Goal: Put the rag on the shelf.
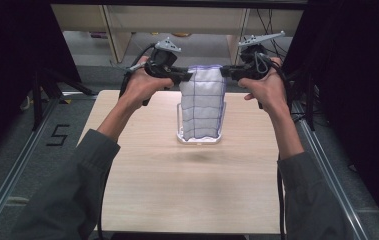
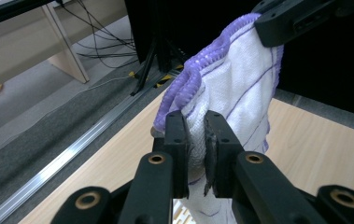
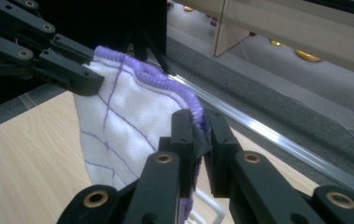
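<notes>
A white cloth (image 1: 203, 102) with purple grid lines and a purple hem hangs above the wooden table, stretched between both grippers by its top corners. My left gripper (image 1: 185, 76) is shut on the cloth's upper left corner; in the left gripper view the cloth (image 2: 233, 88) is pinched between the jaws of the left gripper (image 2: 196, 140). My right gripper (image 1: 224, 72) is shut on the upper right corner, and the right gripper view shows the purple hem of the cloth (image 3: 128, 107) clamped in the right gripper (image 3: 197, 135). The cloth's lower end hangs into a clear container (image 1: 199, 139).
The wooden table (image 1: 187, 180) carries the clear container near its far middle. Metal rails (image 1: 17, 170) run along both sides of the table. Shelving legs and cables (image 2: 104, 51) stand on the floor beyond the far edge.
</notes>
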Demonstrator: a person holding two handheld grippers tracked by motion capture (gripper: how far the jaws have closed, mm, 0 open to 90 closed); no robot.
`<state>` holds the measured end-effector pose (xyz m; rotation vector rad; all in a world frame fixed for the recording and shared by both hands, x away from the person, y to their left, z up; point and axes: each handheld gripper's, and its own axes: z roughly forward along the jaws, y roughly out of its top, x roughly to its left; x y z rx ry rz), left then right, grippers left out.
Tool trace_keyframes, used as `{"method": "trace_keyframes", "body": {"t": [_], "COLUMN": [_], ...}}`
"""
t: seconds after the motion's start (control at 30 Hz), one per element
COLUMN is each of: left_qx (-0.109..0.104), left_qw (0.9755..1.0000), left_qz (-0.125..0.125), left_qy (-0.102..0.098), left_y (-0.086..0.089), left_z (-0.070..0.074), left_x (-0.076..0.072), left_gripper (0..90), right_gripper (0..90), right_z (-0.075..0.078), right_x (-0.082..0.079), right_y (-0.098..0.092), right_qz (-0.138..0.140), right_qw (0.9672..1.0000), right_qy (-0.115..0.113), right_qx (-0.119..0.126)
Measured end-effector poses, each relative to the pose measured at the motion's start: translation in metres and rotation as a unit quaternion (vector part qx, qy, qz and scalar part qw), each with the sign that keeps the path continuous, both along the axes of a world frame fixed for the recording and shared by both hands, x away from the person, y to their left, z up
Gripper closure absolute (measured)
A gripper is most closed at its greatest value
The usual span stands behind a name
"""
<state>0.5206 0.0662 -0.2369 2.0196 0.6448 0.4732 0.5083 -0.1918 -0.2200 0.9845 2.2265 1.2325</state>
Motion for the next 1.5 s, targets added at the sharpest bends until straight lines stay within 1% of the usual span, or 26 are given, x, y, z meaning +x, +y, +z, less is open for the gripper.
{"method": "trace_keyframes", "body": {"t": [0.07, 0.1, 0.13, 0.2, 0.27, 0.33, 0.4, 0.53, 0.57, 0.63, 0.7, 0.73, 0.8, 0.87, 0.97, 1.03, 1.07, 1.1, 1.13, 1.23, 1.27, 1.3, 1.37, 1.4, 1.43, 1.5], "left_qx": [-0.006, -0.007, -0.008, -0.012, -0.022, -0.023, -0.026, -0.035, -0.037, -0.048, -0.044, -0.053, -0.057, -0.055, -0.061, -0.049, -0.048, -0.055, -0.048, -0.045, -0.050, -0.047, -0.050, -0.052, -0.053, -0.048], "left_qw": [1.0000, 0.9999, 0.9999, 0.9998, 0.9995, 0.9994, 0.9992, 0.9983, 0.9982, 0.9974, 0.9973, 0.9965, 0.9961, 0.9961, 0.9951, 0.9954, 0.9954, 0.9946, 0.9949, 0.9942, 0.9935, 0.9934, 0.9925, 0.9920, 0.9919, 0.9919], "left_qz": [0.008, 0.010, 0.013, 0.017, 0.022, 0.024, 0.030, 0.044, 0.045, 0.051, 0.054, 0.060, 0.062, 0.065, 0.071, 0.076, 0.076, 0.080, 0.080, 0.085, 0.089, 0.089, 0.093, 0.095, 0.095, 0.095], "left_qy": [0.001, 0.001, 0.002, 0.002, 0.005, 0.007, 0.008, 0.013, 0.016, 0.020, 0.022, 0.023, 0.025, 0.025, 0.031, 0.033, 0.034, 0.037, 0.039, 0.049, 0.052, 0.055, 0.061, 0.064, 0.067, 0.070], "left_y": [0.000, -0.001, -0.001, -0.001, 0.000, 0.000, 0.001, 0.002, 0.002, 0.001, 0.001, 0.000, -0.001, -0.003, -0.004, -0.005, -0.005, -0.006, -0.006, -0.005, -0.005, -0.004, -0.003, -0.003, -0.003, -0.003], "left_z": [0.001, 0.001, 0.002, 0.003, 0.000, -0.003, -0.007, -0.015, -0.017, -0.021, -0.025, -0.027, -0.029, -0.033, -0.039, -0.043, -0.046, -0.049, -0.052, -0.062, -0.065, -0.067, -0.073, -0.075, -0.078, -0.082], "left_x": [0.006, 0.007, 0.010, 0.014, 0.020, 0.024, 0.030, 0.041, 0.044, 0.049, 0.054, 0.056, 0.059, 0.063, 0.067, 0.070, 0.071, 0.072, 0.073, 0.078, 0.080, 0.082, 0.085, 0.086, 0.088, 0.089], "left_gripper": [80.5, 80.5, 80.5, 80.5, 80.4, 80.3, 80.3, 80.1, 80.1, 79.9, 79.9, 79.8, 79.7, 79.6, 79.5, 79.4, 79.4, 79.4, 79.3, 79.0, 78.9, 78.9, 78.8, 78.8, 78.8, 78.8], "right_gripper": [83.9, 83.9, 83.9, 83.9, 83.9, 83.9, 83.8, 83.7, 83.8, 83.7, 83.7, 83.7, 83.6, 83.6, 83.4, 83.4, 83.4, 83.4, 83.3, 83.2, 83.2, 83.3, 83.3, 83.2, 83.2, 83.2], "right_z": [0.001, 0.002, 0.003, 0.004, 0.005, 0.003, 0.000, -0.006, -0.009, -0.013, -0.018, -0.020, -0.023, -0.025, -0.031, -0.034, -0.035, -0.038, -0.040, -0.048, -0.052, -0.053, -0.058, -0.060, -0.062, -0.068], "right_x": [0.004, 0.009, 0.010, 0.015, 0.020, 0.026, 0.032, 0.042, 0.046, 0.051, 0.057, 0.060, 0.064, 0.068, 0.074, 0.077, 0.078, 0.080, 0.083, 0.087, 0.091, 0.092, 0.096, 0.097, 0.099, 0.102], "right_y": [0.001, 0.001, 0.002, 0.002, 0.004, 0.005, 0.007, 0.010, 0.011, 0.011, 0.011, 0.011, 0.011, 0.011, 0.010, 0.011, 0.012, 0.014, 0.014, 0.019, 0.020, 0.021, 0.021, 0.022, 0.022, 0.023], "right_qz": [-0.004, 0.001, -0.009, -0.014, -0.020, -0.019, -0.026, -0.034, -0.034, -0.044, -0.050, -0.053, -0.059, -0.061, -0.066, -0.067, -0.070, -0.068, -0.065, -0.081, -0.075, -0.083, -0.079, -0.085, -0.085, -0.088], "right_qw": [1.0000, 1.0000, 0.9999, 0.9999, 0.9997, 0.9997, 0.9996, 0.9993, 0.9993, 0.9988, 0.9985, 0.9983, 0.9979, 0.9978, 0.9975, 0.9973, 0.9971, 0.9972, 0.9976, 0.9958, 0.9965, 0.9955, 0.9958, 0.9950, 0.9949, 0.9941], "right_qy": [0.000, -0.002, 0.002, 0.001, 0.007, 0.009, 0.007, 0.013, 0.008, 0.019, 0.021, 0.022, 0.021, 0.022, 0.024, 0.025, 0.026, 0.026, 0.022, 0.042, 0.035, 0.046, 0.045, 0.053, 0.054, 0.064], "right_qx": [0.003, 0.001, 0.005, 0.008, 0.016, 0.013, 0.007, 0.012, 0.010, 0.013, 0.011, 0.012, 0.014, 0.011, 0.013, 0.017, 0.014, 0.014, 0.007, 0.001, 0.001, -0.002, -0.001, -0.005, -0.005, -0.003]}}
